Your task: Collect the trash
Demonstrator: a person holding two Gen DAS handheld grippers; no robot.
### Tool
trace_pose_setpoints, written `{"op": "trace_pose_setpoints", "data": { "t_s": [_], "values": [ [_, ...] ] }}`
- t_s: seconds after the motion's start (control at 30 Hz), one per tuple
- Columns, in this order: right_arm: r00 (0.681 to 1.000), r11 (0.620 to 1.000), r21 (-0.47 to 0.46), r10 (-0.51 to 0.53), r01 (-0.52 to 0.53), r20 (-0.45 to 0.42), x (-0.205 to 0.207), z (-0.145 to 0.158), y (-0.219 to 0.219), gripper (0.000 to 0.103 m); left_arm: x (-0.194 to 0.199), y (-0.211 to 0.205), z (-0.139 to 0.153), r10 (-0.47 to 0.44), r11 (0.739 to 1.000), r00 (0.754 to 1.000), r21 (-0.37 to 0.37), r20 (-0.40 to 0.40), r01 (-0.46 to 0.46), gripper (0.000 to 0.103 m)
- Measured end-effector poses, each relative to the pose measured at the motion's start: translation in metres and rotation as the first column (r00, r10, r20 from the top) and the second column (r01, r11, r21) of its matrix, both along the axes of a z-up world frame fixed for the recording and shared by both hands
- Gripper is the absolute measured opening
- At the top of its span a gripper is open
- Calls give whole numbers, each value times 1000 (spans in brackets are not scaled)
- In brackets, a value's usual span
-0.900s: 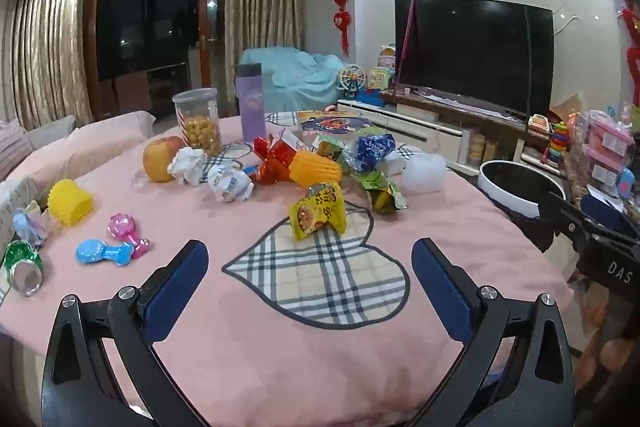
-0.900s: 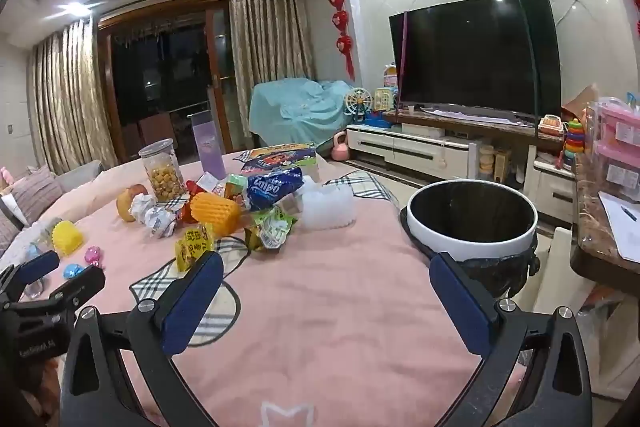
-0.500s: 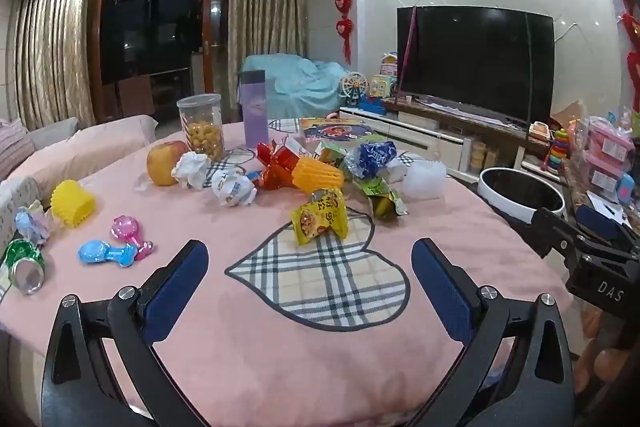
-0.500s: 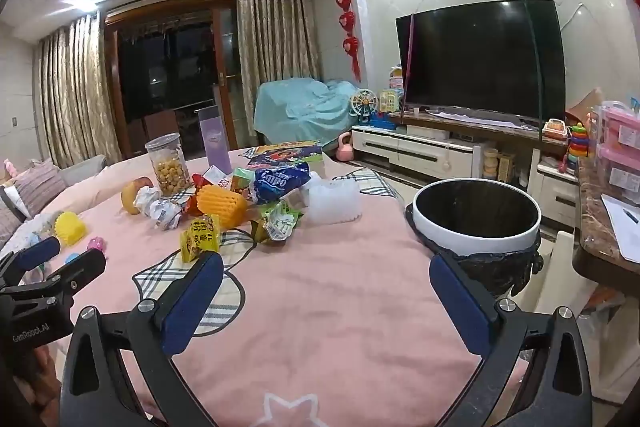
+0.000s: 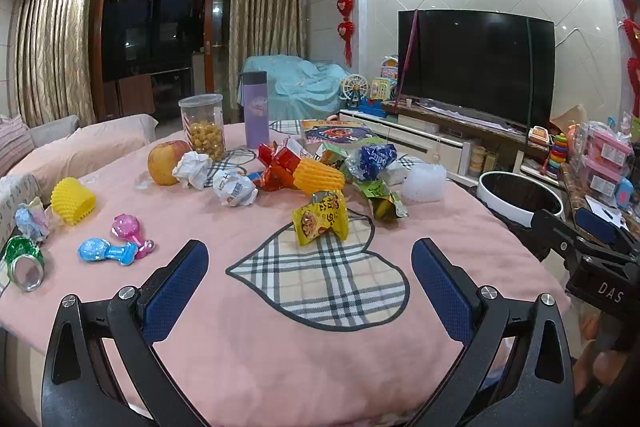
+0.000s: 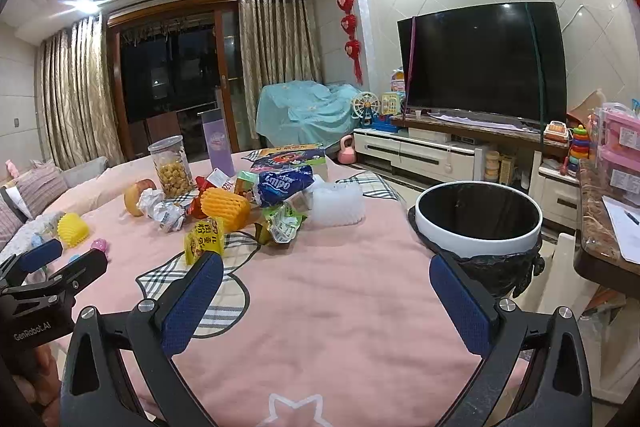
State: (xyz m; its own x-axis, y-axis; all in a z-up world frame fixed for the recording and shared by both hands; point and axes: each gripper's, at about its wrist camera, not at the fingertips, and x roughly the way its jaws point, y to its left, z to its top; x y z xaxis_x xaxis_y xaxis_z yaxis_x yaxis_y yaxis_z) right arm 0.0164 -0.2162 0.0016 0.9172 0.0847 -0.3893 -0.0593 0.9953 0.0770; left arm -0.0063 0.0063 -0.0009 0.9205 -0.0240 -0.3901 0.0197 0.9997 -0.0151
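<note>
A crinkled yellow foil snack packet [image 5: 320,217] stands on the pink tablecloth, nearest of a heap of crumpled wrappers [image 5: 294,169]. A white-rimmed round bin with a black liner [image 6: 478,227] stands open beside the table.

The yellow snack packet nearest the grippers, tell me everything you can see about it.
The yellow snack packet is a glossy, crinkled foil-like pouch with red characters and a picture of food on its front. It looks torn open and partly crumpled, propped up rather than flat. It sits on the pink tablecloth, at the upper edge of the plaid heart patch, nearer the cameras than the rest of the wrapper pile. Nothing grips it; whether it touches the orange foam sleeve behind it is unclear.
</note>
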Motion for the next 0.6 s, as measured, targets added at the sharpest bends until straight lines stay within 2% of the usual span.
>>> {"op": "trace_pose_setpoints", "data": {
  "t_s": [0.6],
  "values": [
    [1000, 1000, 6, 9, -9, -7, 0, -2, 2, 103, 1, 0, -2, 3, 1000, 1000, 3, -3, -3, 103]
  ]
}}
